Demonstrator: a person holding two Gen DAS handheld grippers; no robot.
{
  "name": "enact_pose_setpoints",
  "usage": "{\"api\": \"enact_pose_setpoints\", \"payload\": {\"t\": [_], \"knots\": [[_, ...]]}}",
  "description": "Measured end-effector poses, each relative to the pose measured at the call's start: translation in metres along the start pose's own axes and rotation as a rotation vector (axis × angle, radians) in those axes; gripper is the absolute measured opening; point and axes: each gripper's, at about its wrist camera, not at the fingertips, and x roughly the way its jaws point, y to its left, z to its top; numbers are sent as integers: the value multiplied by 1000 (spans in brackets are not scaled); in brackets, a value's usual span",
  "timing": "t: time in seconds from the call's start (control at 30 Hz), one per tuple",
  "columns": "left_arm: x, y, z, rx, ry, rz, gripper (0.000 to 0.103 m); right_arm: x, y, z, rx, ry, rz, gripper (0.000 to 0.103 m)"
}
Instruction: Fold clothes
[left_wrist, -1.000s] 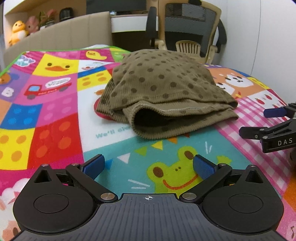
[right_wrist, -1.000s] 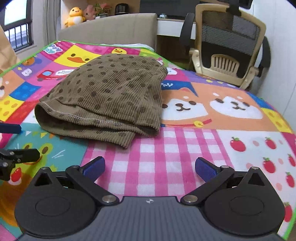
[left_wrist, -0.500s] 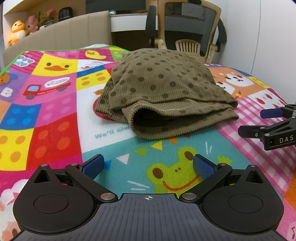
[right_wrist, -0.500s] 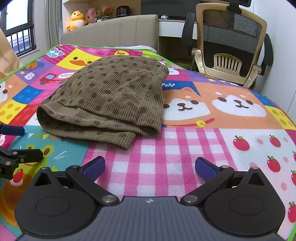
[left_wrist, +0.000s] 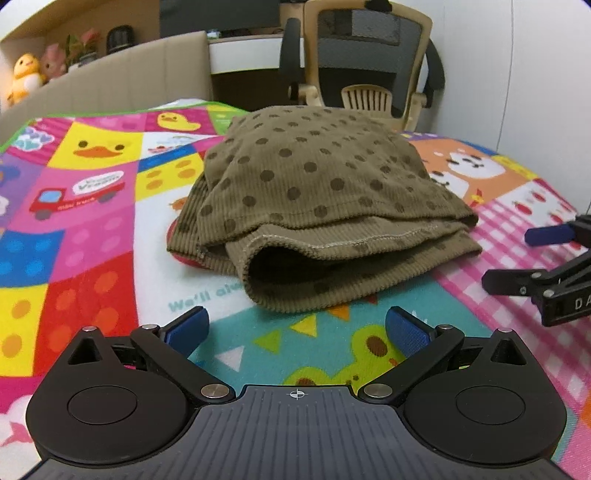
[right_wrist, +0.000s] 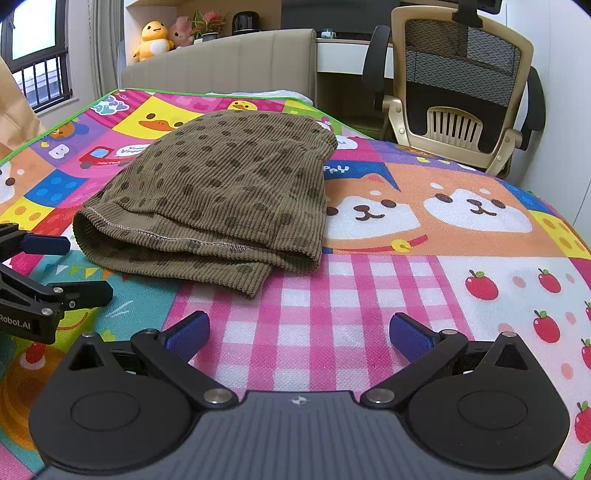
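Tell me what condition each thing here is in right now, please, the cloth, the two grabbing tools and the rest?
Brown dotted garment: folded in layers, lying on the mat, untouched.
Left gripper: fingers open, empty, short of the garment.
Right gripper: fingers open, empty, over the pink checks.
Play mat: spread flat.
Office chair: unoccupied, beyond the mat.
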Motion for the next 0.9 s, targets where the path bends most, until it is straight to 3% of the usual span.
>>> {"api": "enact_pose_setpoints", "payload": {"t": [0.9], "knots": [[1,3,-1,-19,1,-8,103,0,1,0,-2,-1,-1,103]]}}
